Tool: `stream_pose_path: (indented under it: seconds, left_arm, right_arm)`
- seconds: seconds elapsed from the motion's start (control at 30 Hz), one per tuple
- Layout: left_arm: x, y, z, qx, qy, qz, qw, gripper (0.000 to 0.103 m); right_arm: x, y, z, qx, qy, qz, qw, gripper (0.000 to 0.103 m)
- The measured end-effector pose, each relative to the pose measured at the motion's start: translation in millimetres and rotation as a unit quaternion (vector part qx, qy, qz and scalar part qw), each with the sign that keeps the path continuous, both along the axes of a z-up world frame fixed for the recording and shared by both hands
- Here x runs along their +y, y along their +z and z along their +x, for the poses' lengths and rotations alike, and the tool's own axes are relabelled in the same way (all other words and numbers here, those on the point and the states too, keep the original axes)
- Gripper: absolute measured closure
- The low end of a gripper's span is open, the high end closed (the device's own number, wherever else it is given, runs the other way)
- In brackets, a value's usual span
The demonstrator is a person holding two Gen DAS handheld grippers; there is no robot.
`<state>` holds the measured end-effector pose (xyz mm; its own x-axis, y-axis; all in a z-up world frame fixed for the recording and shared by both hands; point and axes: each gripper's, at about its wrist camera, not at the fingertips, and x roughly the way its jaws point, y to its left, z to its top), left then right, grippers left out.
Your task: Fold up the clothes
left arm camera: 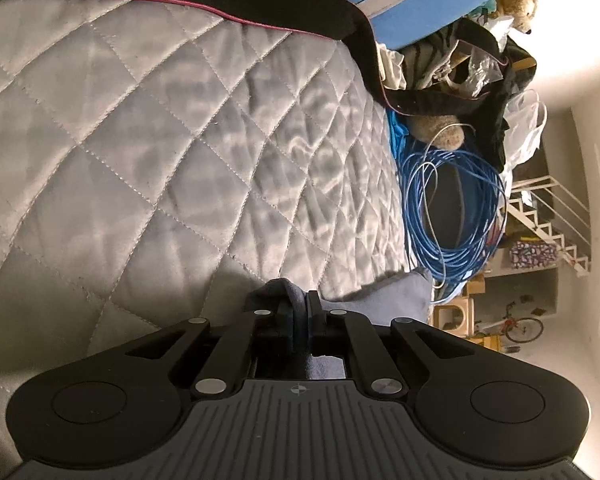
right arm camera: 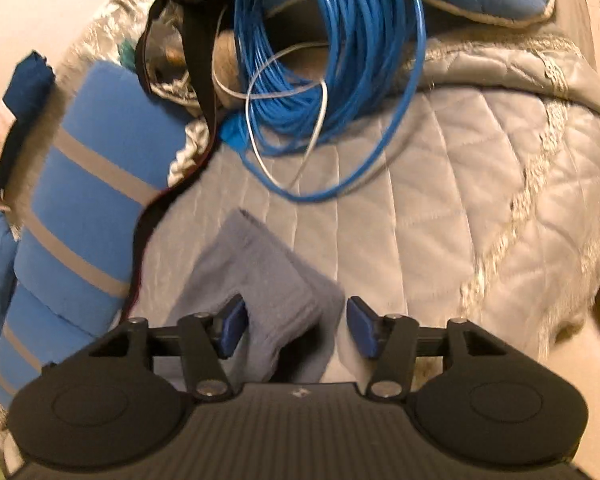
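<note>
Left wrist view: left claw (left arm camera: 300, 308) clamped tight on a fold of grey-blue cloth (left arm camera: 388, 296), which lies on the quilted bed cover (left arm camera: 140, 140) near its edge. Right wrist view: right claw (right arm camera: 296, 326) stands wide, blue pads (right arm camera: 360, 326) not pressing anything; cloth (right arm camera: 260, 276) lies between and ahead of them on the cover (right arm camera: 460, 200). Blue cable coil (right arm camera: 332, 60) beyond, blue striped pillow (right arm camera: 92, 184) at picture left.

From the right wrist view: bare quilted bed (right arm camera: 440, 208) open from 12 to 3 o'clock. Blue cable coil (right arm camera: 332, 60) blocks 12 o'clock, spilling onto the quilt. Striped blue cushion (right arm camera: 88, 208) walls 9 to 10 o'clock. Grey cloth (right arm camera: 260, 276) lies underneath me.
</note>
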<state>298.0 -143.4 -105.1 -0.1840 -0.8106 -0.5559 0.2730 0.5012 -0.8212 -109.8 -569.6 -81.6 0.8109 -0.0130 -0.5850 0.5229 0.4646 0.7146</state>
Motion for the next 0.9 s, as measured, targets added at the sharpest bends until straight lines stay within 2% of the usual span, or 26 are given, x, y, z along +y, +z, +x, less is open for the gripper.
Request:
stream_pose_path:
  seconds: [0.03, 0.07, 0.13, 0.23, 0.27, 0.37, 0.43, 0.5, 0.63, 0.77, 0.8, 0.83, 0.87, 0.9]
  left_arm:
    - [0.1, -0.5, 0.0, 0.002, 0.001, 0.0, 1.0, 0.097]
    - [0.2, -0.9, 0.0, 0.003, 0.002, 0.0, 1.0, 0.097]
    - [0.0, -1.1, -0.2, 0.005, 0.003, 0.0, 1.0, 0.097]
    - [0.4, -0.2, -0.9, 0.005, 0.005, 0.002, 1.0, 0.097]
    - [0.5, -0.3, -1.0, 0.005, 0.005, 0.002, 1.0, 0.097]
    - [1.4, -1.9, -0.5, 0.008, 0.006, 0.002, 1.0, 0.097]
    - [1.9, -4.3, 0.1, 0.012, 0.008, 0.001, 0.9999, 0.097]
    - [1.6, -4.4, -0.1, 0.011, 0.009, 0.002, 0.9999, 0.097]
    - [1.9, -4.0, -1.6, 0.01, 0.013, 0.003, 0.9999, 0.097]
    - [2.7, -5.8, -1.8, 0.012, 0.015, 0.0, 0.9998, 0.097]
    - [2.5, -6.5, -1.2, 0.014, 0.015, -0.001, 0.9998, 0.097]
    - [2.2, -7.0, -0.7, 0.015, 0.015, -0.001, 0.9998, 0.097]
    - [1.8, -7.3, -0.3, 0.016, 0.015, -0.001, 0.9998, 0.097]
    - [1.4, -7.5, 0.1, 0.016, 0.015, -0.001, 0.9998, 0.097]
  right_arm:
    - [-2.2, -1.3, 1.4, -0.002, 0.0, 0.006, 1.0, 0.038]
    - [-3.0, -1.6, 2.7, -0.003, 0.0, 0.006, 1.0, 0.051]
    - [-1.5, 2.9, 5.8, 0.005, 0.005, -0.009, 1.0, 0.051]
    - [3.1, 18.8, 2.0, 0.016, 0.008, -0.032, 0.999, 0.045]
    - [4.8, 25.1, -3.4, 0.027, 0.001, -0.046, 0.999, 0.035]
    - [8.0, 41.4, -20.1, 0.04, -0.027, -0.098, 0.994, 0.032]
    - [6.1, 49.7, -21.7, 0.026, -0.027, -0.134, 0.99, 0.031]
    - [0.7, 52.6, -10.1, 0.016, -0.008, -0.16, 0.987, 0.031]
    - [-9.4, 46.7, 44.7, -0.006, 0.083, -0.176, 0.981, 0.032]
    - [-11.7, 35.9, 97.2, 0.014, 0.143, -0.174, 0.974, 0.034]
    - [-12.2, 33.0, 106.3, 0.023, 0.15, -0.176, 0.973, 0.04]
    - [-11.3, 30.5, 113.0, 0.029, 0.161, -0.175, 0.971, 0.051]
    - [-10.2, 28.0, 119.5, 0.035, 0.173, -0.174, 0.969, 0.077]
    - [-9.1, 27.1, 122.0, 0.037, 0.179, -0.176, 0.967, 0.079]
